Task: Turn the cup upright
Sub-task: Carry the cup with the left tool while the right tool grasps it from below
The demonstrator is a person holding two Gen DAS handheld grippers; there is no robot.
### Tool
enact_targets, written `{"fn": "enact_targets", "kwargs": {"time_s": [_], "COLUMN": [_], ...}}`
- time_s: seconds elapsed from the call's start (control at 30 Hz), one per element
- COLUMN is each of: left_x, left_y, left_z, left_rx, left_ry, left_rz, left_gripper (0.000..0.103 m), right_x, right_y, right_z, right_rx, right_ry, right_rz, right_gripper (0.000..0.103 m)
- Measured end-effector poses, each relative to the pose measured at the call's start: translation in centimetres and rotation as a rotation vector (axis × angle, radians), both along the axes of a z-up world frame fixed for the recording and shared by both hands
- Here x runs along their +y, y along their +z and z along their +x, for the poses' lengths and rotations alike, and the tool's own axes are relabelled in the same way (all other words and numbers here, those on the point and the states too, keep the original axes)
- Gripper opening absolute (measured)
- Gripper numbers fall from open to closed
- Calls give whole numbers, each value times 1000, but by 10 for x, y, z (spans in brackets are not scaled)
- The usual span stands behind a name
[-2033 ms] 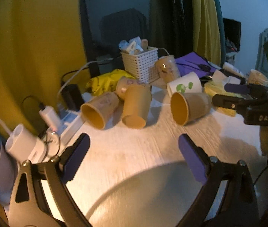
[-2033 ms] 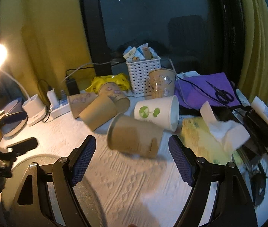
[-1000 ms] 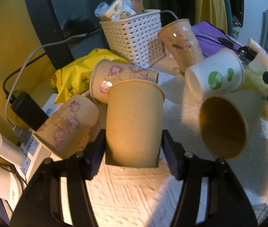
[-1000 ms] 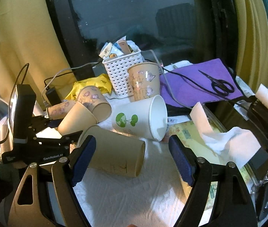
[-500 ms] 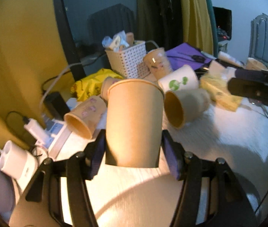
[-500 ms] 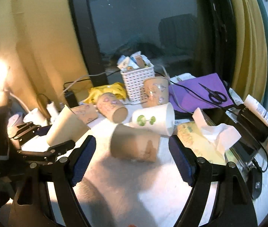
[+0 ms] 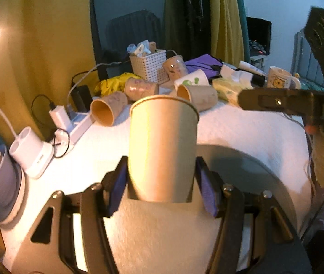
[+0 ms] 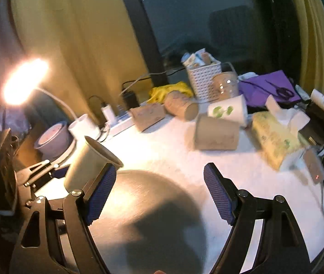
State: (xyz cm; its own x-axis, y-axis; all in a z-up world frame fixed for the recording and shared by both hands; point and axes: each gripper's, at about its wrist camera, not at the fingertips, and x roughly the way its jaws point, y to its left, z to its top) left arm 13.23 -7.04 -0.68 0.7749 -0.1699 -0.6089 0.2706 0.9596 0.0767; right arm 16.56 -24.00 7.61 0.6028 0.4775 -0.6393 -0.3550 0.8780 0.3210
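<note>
My left gripper [image 7: 160,188] is shut on a plain brown paper cup [image 7: 162,146], held mouth-up and tilted above the white table cloth [image 7: 242,134]. The same cup [image 8: 88,162] shows at the left of the right wrist view, held by the left gripper [image 8: 54,171]. My right gripper [image 8: 159,194] is open and empty over the near table. Several other paper cups lie on their sides at the back: a brown one [image 8: 216,133], a white one with a green print [image 8: 228,110], and patterned ones [image 8: 148,115].
A white basket [image 8: 204,78] stands at the back with a patterned cup [image 8: 224,85] beside it. A tissue pack [image 8: 274,137], purple cloth with scissors [image 8: 269,86], power strip and chargers [image 7: 75,123], a lit lamp [image 8: 25,80] and a lidded bowl [image 8: 53,138] surround the cloth.
My left gripper closed on the brown cup in the pile, lifted it and drew it back toward the near table. My right gripper pulled back from the cups and stayed open.
</note>
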Motion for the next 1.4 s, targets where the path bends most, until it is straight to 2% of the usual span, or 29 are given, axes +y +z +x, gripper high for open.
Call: {"fn": "enact_targets", "kwargs": {"time_s": [0.27,0.43,0.53,0.77,1.1,1.4], "left_x": [9,16,15,9,2,-8], "left_y": [-12,-22,-21,-6,2,4], "left_z": [-45,-71,-79,-111,-134,-142], "left_rx": [-42,-125,-139,-279,-394,-435], "left_ry": [-2,12,-2,-31,-35,-91], "left_rz": [-51,-98,-110,-118,-97,-73], "left_gripper": [59,59,59,59,59,59], "right_x": [35,57,67,71,59,52], "right_y": [7,15,20,35,31,21], "right_z": [-38,-57,-67,-80,-71,-63], "right_rx": [0,-21,-31,-89,27,119], "right_ry": [58,105,133,160,202,261], "right_rz": [-3,-22,-2,86,255,365], "right_gripper": [81,81,81,81,83,83]}}
